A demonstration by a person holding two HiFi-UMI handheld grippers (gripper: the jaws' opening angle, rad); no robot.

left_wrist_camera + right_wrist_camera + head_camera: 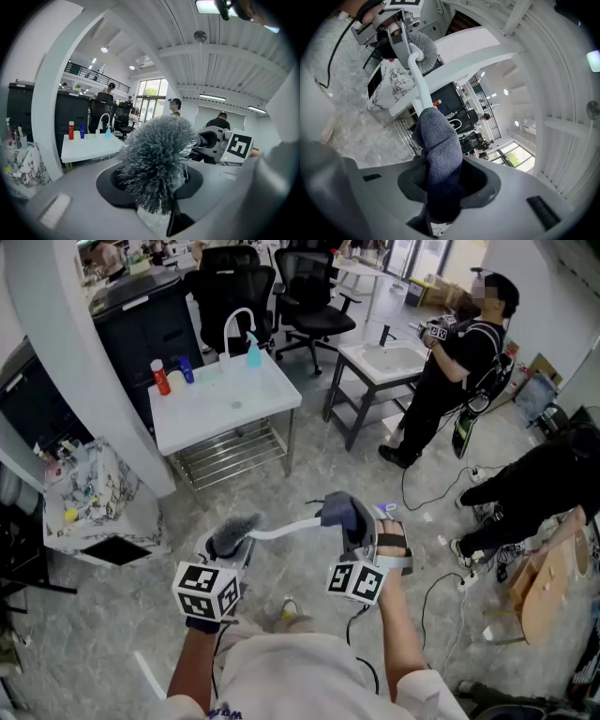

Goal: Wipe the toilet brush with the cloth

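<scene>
Left claw [223, 557] clamped on the bristle end of the grey-bristled, white-handled toilet brush [157, 161], held in mid-air; right claw [440, 187] closed on the blue-grey knitted cloth [438, 140] wrapped round its handle [286, 529]

Grippers: two, left gripper [230, 547] and right gripper [345, 519]. Toilet brush [281, 532]: one. Cloth [337, 510]: one. Sink tables: two, first table [225, 407] upper centre, second table [375, 367] upper right. Bottles: three, red bottle [161, 377], blue bottle [187, 369], teal bottle [253, 352]. Black chairs [230, 292] at top: at least two. Bystanders: two, standing person [450, 381], crouching person [534, 488].
</scene>
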